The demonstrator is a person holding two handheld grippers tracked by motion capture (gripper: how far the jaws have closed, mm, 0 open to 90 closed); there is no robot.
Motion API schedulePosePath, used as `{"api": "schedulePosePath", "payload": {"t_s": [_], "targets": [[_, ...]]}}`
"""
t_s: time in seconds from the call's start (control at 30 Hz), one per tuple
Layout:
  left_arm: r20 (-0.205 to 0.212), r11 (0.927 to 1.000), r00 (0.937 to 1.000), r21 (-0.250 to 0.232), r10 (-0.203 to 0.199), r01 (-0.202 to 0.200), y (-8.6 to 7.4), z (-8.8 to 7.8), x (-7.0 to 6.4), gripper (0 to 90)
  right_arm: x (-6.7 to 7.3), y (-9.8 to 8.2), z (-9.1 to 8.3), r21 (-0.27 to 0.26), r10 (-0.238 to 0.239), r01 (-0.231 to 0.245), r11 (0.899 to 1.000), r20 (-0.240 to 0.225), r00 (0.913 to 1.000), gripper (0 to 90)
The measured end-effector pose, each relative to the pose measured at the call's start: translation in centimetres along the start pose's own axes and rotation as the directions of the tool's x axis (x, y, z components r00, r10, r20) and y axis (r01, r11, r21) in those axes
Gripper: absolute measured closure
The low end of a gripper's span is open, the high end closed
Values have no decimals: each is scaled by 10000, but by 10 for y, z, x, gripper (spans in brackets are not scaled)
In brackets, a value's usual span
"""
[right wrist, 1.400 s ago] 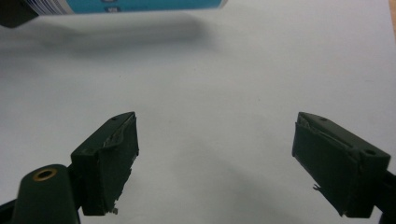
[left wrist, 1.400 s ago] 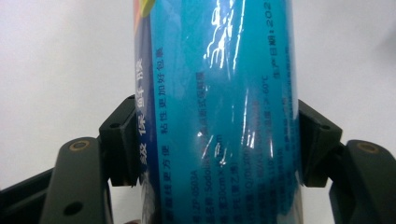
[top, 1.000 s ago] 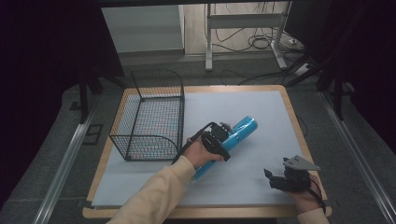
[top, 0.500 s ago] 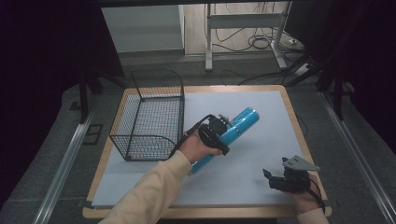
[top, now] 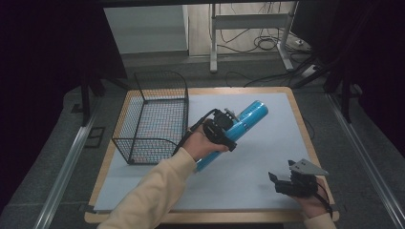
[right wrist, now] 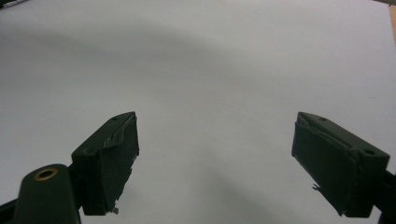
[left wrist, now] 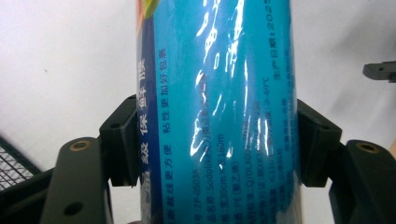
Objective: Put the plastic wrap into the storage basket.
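Tube (left wrist: 219, 121) clamped in left gripper (left wrist: 217, 144).

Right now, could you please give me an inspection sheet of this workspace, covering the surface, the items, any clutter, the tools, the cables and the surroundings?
Surface: pale grey mat on a wooden table, clean.
Job's things: blue plastic-wrapped cylindrical roll, tilted; black wire mesh basket at the mat's left, upright, nothing seen inside.
Clutter: nothing seen.
Tools: left tool clamped across the roll's middle; right tool open, holding nothing, at the mat's near right corner.
Cables: black cable loops from the left tool; loose cables on the floor beyond.
Surroundings: metal desk legs behind, dark floor.
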State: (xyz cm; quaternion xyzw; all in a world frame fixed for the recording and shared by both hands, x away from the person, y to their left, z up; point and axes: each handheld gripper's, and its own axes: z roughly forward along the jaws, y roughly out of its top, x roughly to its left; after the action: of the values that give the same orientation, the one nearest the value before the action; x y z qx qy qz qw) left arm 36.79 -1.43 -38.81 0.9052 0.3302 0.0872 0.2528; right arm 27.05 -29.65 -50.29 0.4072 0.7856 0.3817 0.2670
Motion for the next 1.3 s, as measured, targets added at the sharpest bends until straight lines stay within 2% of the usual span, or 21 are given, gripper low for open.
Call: {"api": "schedulePosePath", "payload": {"t_s": [0.1,0.27,0.47,0.77,0.8,1.07,1.3], "targets": [[-23,10000,10000,-74,54,-54,3,-5,4,315,-1,0,1,22,-11,11,10000,64,10000,152],[-57,9995,9999,-274,-149,148,7,-13,14,315,-1,0,1,-46,98,-98,9999,79,9999,152],[-116,9984,9993,-460,-348,342,11,-17,19,315,-1,0,1,1,31,-31,10000,81,10000,153],[-172,9992,9998,-401,-78,71,22,-27,22,315,-2,0,2,13,141,-141,9999,118,9998,152],[-171,9987,9998,-494,-142,133,23,-28,22,315,-2,0,2,13,141,-141,9999,118,9998,152],[-535,9967,9986,-811,-40,-4,31,-34,30,315,-3,0,1,10,196,-196,9998,160,9997,152],[-936,9953,9954,-964,-217,126,38,-41,46,316,-3,-1,1,17,187,-188,9998,169,9997,152]]}}
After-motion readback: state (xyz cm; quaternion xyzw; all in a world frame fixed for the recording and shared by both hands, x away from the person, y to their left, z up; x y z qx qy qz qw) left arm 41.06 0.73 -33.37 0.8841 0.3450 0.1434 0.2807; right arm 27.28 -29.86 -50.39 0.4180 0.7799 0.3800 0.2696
